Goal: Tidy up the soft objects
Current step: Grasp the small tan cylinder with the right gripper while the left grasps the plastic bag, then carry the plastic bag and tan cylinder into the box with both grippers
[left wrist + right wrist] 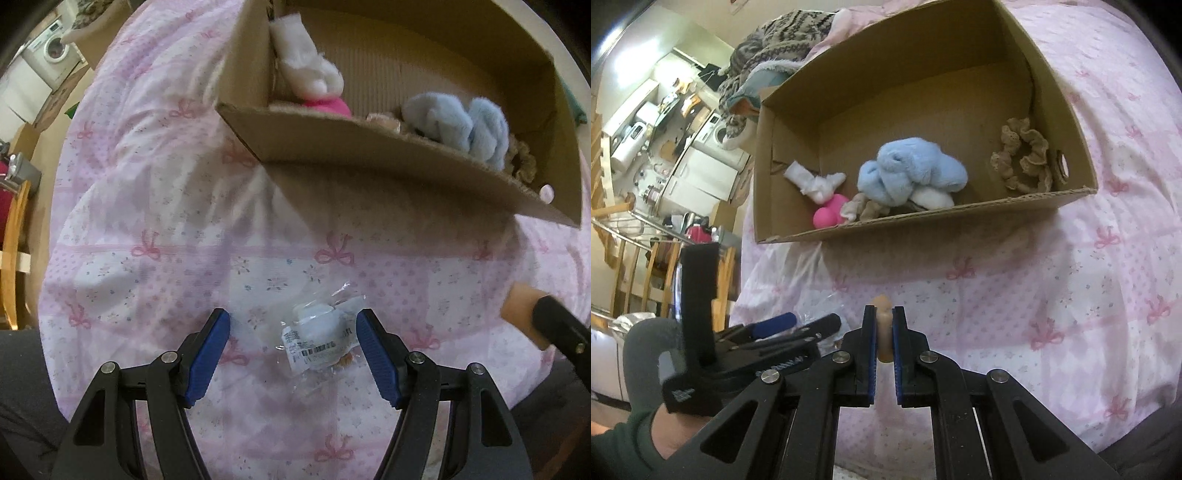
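Note:
My left gripper points down at the pink bedspread, open, its blue pads either side of a clear plastic packet with a white label; the pads do not touch it. My right gripper is shut on a small beige soft piece, held above the bed in front of the cardboard box. In the box lie a blue plush toy, a beige scrunchie, a white cloth and a pink ball. The left wrist view shows the beige piece at far right.
A hand in a green sleeve holds the left tool at the lower left of the right wrist view. A patterned knit garment lies behind the box. Left of the bed are a wooden railing and a washing machine.

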The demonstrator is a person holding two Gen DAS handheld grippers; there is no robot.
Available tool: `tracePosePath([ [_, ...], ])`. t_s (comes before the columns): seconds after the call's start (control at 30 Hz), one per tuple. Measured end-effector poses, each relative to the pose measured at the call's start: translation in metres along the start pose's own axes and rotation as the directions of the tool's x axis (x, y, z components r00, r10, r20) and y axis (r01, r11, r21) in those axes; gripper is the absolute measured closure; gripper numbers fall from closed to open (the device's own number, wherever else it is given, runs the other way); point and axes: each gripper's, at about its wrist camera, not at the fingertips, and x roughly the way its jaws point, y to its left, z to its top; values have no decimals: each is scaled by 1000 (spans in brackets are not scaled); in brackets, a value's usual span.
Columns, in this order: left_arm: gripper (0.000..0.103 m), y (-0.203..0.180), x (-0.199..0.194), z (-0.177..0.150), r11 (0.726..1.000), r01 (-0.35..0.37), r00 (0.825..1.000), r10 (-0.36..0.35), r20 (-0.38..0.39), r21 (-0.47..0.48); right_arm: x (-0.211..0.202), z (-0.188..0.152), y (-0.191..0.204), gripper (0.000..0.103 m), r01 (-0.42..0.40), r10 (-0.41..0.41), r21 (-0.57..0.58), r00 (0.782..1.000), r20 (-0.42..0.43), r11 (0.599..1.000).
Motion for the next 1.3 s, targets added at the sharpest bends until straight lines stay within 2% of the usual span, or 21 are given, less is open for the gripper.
tracePosePath([
  [0.13, 36, -6, 0, 1, 1000, 12, 1000, -12, 17, -5, 0, -1, -6, 94, 8, -8, 12, 1000, -5, 1000],
  [0.2, 39, -10, 1, 0, 1000, 1, 1000, -1, 30, 14, 1, -2, -5, 94, 14, -14, 9, 1000, -9, 1000],
  [0.23, 47, -11, 2, -1, 1000, -2, 1000, 1, 29, 27, 2, -2, -5, 94, 16, -16, 7, 1000, -11, 1000],
  [0.27, 60, -13, 4, -1, 999, 2, 1000, -3, 23, 35, 4, -1, -3, 94, 18, -18, 4, 1000, -13, 1000],
  [0.33, 76, -23, 3, -1, 999, 22, 1000, -22, 14, 42, 6, -1, 0, 94, 24, -24, -2, 1000, -13, 1000],
  [0.37, 78, -24, 3, -2, 999, 30, 999, -30, 12, 42, 7, -1, 1, 94, 25, -25, -6, 1000, -13, 1000],
  [0.53, 80, -18, -4, -4, 998, 56, 998, -56, 10, 9, 7, -3, 3, 94, 37, -37, -20, 999, -9, 999],
  [0.67, 80, -6, -16, -4, 999, 34, 998, -34, 47, -6, 5, -2, 1, 94, 42, -42, -20, 999, -1, 999],
  [0.87, 80, 13, -31, -13, 996, 65, 995, -61, 76, -58, -1, -2, 0, 94, 36, -36, -15, 999, 26, 999],
  [1.13, 80, 27, -60, -23, 991, 103, 987, -91, 134, -82, -3, -3, 0, 94, 46, -46, -21, 999, 30, 999],
  [1.3, 80, 34, -78, -25, 993, 94, 977, -76, 198, -78, -14, -5, 3, 94, 43, -41, -29, 997, 63, 999],
])
